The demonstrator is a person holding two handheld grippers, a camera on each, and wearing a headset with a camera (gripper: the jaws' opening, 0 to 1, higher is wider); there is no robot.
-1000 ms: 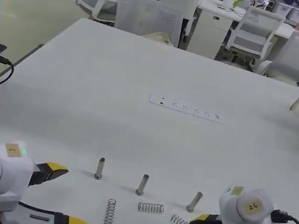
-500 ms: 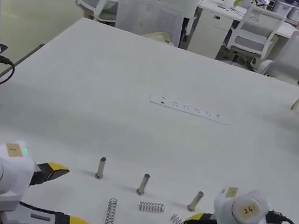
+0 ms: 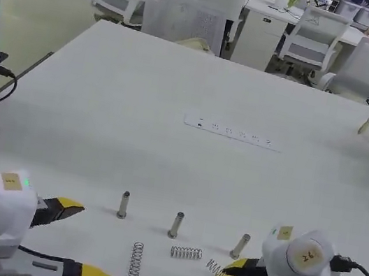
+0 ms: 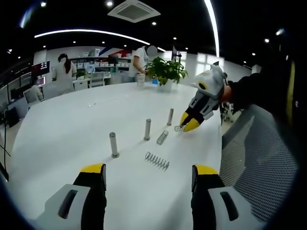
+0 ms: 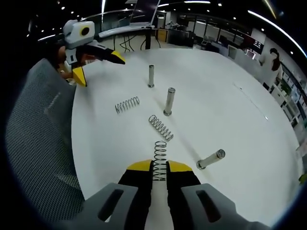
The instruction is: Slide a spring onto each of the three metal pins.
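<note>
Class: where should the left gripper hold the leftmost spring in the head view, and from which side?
Probably near one end, across the coils, from above: the spring lies flat, and the other end stays free for a pin. The left gripper has its open jaws set along the spring's length; closing so would squash it, so turn first.

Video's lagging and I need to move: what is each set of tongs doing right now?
Left tongs: open, holding nothing.
Right tongs: closed on the near end of a spring.
</note>
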